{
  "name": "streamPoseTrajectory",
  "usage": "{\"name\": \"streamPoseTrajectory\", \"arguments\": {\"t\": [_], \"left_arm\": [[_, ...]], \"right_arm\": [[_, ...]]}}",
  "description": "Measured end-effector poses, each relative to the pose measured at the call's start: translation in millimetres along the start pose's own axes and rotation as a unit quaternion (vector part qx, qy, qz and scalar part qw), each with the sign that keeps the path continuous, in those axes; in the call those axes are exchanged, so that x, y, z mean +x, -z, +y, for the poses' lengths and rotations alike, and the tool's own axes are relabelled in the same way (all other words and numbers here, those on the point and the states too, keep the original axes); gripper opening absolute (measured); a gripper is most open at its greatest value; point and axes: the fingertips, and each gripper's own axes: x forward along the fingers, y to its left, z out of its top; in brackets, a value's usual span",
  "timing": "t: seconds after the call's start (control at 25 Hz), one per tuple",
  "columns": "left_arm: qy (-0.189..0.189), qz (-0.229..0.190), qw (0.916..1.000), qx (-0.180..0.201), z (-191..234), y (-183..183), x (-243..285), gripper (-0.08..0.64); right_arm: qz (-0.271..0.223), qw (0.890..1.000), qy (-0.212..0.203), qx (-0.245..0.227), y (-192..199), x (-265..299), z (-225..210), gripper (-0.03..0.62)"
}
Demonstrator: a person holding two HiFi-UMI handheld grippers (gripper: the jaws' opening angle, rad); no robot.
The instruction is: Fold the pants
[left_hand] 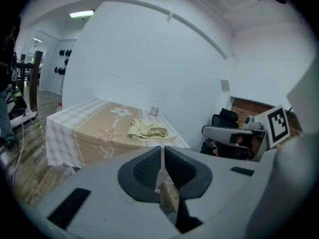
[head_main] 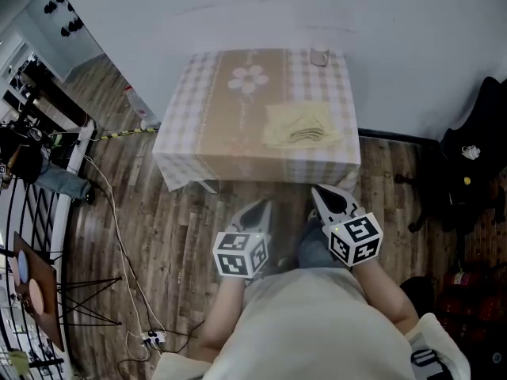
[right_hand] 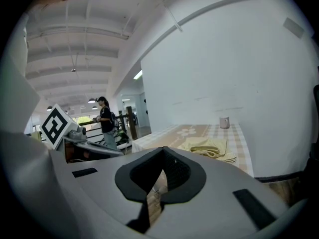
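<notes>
Pants (head_main: 301, 125) lay as folded yellowish bundle on counter (head_main: 198, 101), toward its right half as head view showed it. Small cup (head_main: 319, 56) stood at counter's far edge, behind pants. Left hand-held gripper (head_main: 260, 208) hung short of counter's near edge, over wood floor (head_main: 158, 236), jaws pretty much together, nothing in them. Right hand-held gripper (head_main: 319, 192) same deal: off counter's near edge, pinched closed, empty.
</notes>
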Motion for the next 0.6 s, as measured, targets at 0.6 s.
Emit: {"name": "streamPoseTrajectory", "arguments": {"t": [0.6], "left_arm": [[-0.012, -0.001, 0.9999, -0.009, 3.3, -1.1, 5.5, 0.021]], "right_arm": [[0.001, 1.0, -0.001, 0.002, 2.1, -0.5, -1.9, -0.002]]}}
